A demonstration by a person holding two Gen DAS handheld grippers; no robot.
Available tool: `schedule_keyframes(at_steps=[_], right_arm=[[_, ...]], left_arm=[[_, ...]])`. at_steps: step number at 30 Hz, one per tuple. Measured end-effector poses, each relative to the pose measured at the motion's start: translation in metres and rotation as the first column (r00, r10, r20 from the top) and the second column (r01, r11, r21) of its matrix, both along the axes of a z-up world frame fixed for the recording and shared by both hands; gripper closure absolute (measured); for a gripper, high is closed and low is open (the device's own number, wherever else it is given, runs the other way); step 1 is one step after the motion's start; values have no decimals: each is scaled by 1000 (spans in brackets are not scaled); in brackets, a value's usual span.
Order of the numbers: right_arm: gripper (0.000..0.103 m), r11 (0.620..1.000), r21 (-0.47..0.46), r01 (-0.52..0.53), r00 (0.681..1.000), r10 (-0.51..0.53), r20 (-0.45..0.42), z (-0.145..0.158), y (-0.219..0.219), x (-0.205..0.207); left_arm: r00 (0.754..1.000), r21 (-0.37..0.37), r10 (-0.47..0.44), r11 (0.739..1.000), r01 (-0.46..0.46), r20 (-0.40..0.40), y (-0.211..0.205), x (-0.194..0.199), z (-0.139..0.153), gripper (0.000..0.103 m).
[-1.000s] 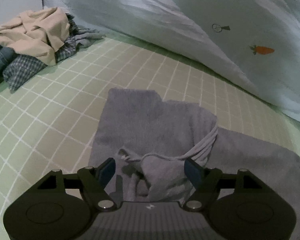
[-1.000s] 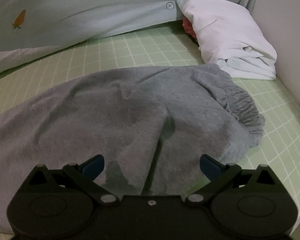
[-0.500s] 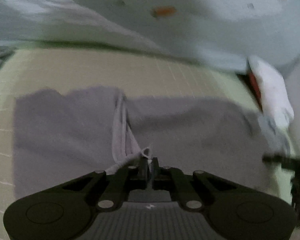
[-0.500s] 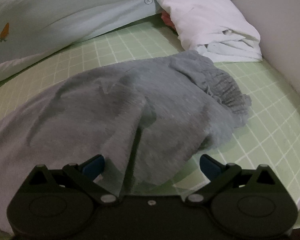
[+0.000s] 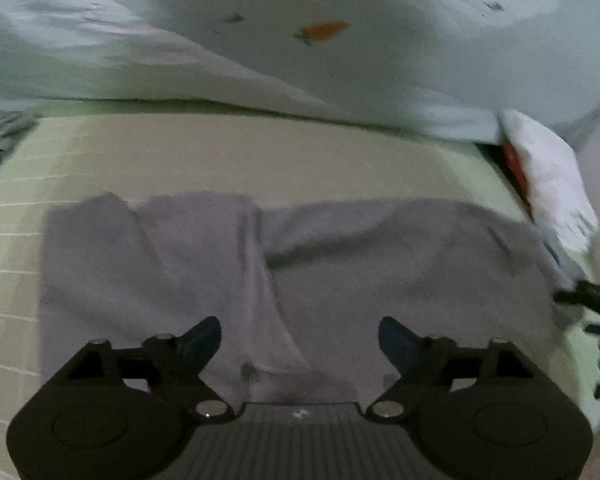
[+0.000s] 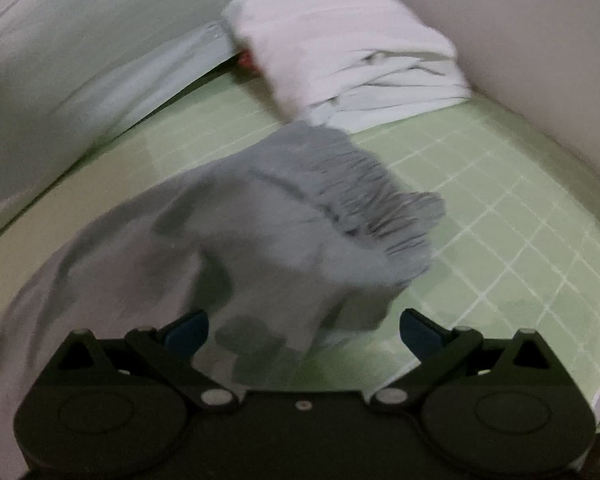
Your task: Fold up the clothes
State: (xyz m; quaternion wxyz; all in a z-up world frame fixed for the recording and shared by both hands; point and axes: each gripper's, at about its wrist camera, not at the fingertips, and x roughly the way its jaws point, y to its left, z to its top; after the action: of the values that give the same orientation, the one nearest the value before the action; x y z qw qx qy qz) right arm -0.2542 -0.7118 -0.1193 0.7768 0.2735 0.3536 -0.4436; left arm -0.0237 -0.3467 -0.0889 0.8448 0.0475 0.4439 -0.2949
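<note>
Grey garment (image 5: 340,272) lay spread across the near part of the bed (image 5: 260,156), on the green grid sheet, long axis running left to right. A raised fold ridge ran from its far edge down toward the left tool (image 5: 300,338). Gathered elastic end (image 6: 376,204) sat toward the right end of the bed, just short of the white folded pile (image 6: 356,52) in the far right corner. Pale duvet with carrot print (image 5: 324,32) was banked along the far edge. Both views motion-blurred.

Left tool: fingers spread wide, nothing between them, poised over the cloth at the near edge. Right tool (image 6: 304,330): fingers likewise spread, cloth lying below and in front of them; no pinch visible.

Judgement: one fold appeared laid and let go; the next step is probably a fresh grasp for the following fold.

Notes for doing it well:
- Flatten the ridge first, else it gets locked into the next layer.
- Take the gathered end with the right tool at the hem, both layers together; one layer alone would drag the fold apart.
- Take the matching near corner with the left tool, so the edge lifts level.
- Carry low across, land edge on edge, release only once the cloth rests.
- Keep clear of the white pile.
</note>
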Motion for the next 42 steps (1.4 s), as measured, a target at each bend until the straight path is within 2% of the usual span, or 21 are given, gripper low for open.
schedule_keyframes(at_steps=[3,6,14,17,18,23,24,25,28,31,38,42], right_arm=[[0,998,-6,59,998,-60,-10,-6,-16,-5],[0,994,-6,112,993,-112,-28,-13,-33,-9],[0,992,22,128,992,-127,-2,-23,-65,-3],[2,991,20,136,991,-136,-17,-24,-69,2],[5,992,16,122,993,-122,-11,-23,-68,4],[59,999,-36,9,1000,-8,23,-6,-59,10],[65,998,-63,-14,999,16,33,2,-56,10],[75,995,-89,-38,998,42,47,11,-52,11],[83,984,-149,-94,991,108,85,35,-33,16],[85,967,-185,-174,974,196,111,53,7,34],[87,897,-273,-347,904,398,159,95,99,77],[86,856,-216,-469,856,501,128,75,160,106]], left_arm=[[997,48,78,996,-79,8,7,7,-3,15],[991,58,134,989,-134,-2,16,12,-4,15],[976,137,220,966,-218,5,18,24,-8,12],[970,134,244,961,-243,9,24,25,-8,11],[968,132,252,959,-251,11,25,25,-8,11],[947,114,322,940,-321,7,45,24,-9,11],[940,106,341,935,-339,1,50,23,-8,11],[933,98,360,929,-358,-6,56,22,-8,10],[926,71,377,925,-374,-29,75,16,-5,9],[924,82,382,922,-378,-28,94,10,-1,9],[941,94,337,936,-339,28,130,8,18,9],[948,105,314,942,-318,56,148,9,26,9]])
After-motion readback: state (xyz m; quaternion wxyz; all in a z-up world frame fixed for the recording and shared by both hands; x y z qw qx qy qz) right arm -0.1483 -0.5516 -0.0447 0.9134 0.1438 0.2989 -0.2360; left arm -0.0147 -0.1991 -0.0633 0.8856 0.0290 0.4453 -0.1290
